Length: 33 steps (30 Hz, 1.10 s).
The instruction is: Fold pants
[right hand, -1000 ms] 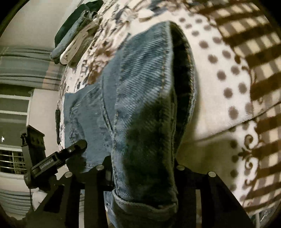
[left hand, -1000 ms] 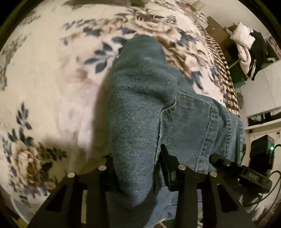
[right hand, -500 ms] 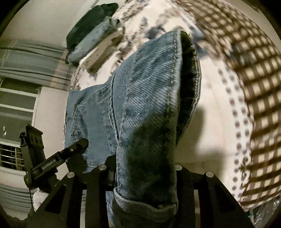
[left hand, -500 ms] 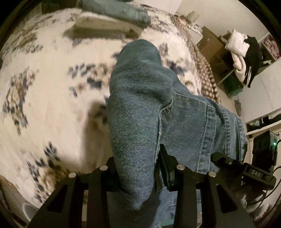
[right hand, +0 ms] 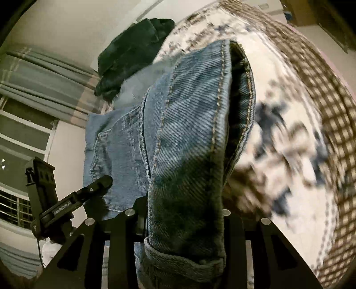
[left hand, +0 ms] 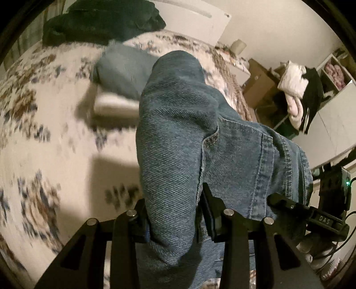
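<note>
2 wrist cameras look down over a bed, each along its own black 2-finger gripper.

In the left wrist view, the left gripper [left hand: 175, 213] is clamped on a thick fold of blue denim pants [left hand: 178, 137]. The denim fills the gap between the jaws, bulges up ahead of them and hangs below them. A seamed, stitched panel of the same pants spreads off to the right of the jaws. The right gripper [left hand: 289, 205] shows at the right edge, touching that panel.

In the right wrist view, the right gripper [right hand: 182, 220] is clamped on another bunch of the pants [right hand: 189, 133], with a rolled hem directly under the jaws and an open, dark-lined edge rising ahead of them. To the left of the jaws a flatter panel with a pocket seam stretches toward the left gripper [right hand: 98, 184], whose tip rests against the denim.

Beyond the jaws in both views lies a cream bedspread with blue and brown flowers and a brown checked border [left hand: 44, 137], blurred. Further ahead on it sit a folded stack of blue and pale clothes [left hand: 120, 75] and a dark garment heap [left hand: 102, 20]. Past the bed, to the right of the left jaws, are shelves with white and black clothes [left hand: 298, 84].
</note>
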Tool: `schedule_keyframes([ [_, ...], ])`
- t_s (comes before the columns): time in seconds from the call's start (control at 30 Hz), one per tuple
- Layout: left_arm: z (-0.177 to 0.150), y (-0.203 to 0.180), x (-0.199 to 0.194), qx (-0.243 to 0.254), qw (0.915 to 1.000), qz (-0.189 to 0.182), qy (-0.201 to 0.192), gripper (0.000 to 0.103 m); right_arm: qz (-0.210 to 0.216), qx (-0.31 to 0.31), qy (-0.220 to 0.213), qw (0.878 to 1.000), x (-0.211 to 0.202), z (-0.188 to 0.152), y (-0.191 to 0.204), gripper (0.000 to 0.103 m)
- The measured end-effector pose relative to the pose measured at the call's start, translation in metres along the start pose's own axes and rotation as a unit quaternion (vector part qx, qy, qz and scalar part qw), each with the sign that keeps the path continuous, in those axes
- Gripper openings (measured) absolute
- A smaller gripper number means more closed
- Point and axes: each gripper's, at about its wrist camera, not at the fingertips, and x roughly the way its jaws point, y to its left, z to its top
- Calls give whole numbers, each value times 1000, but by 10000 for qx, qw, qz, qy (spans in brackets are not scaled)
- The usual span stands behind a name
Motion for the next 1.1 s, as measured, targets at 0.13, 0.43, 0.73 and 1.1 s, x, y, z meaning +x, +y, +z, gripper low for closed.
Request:
schedule_keyframes([
  [0.13,61,26,8,-70,9998,-2,-183,33,92,-253,-64,9996,42,66,36,38],
  [0.43,190,84,49,-387,9988,61,-304,33,522,-382,-57,9979,158,218,79,38],
  [0.73,261,133,109,-483,9982,354,72,39,601,-274,109,9978,268,297,69,38],
  [1.1,257,123,96,-482,9889,1398,-127,72,-308,-178,269,9990,290,309,52,88],
])
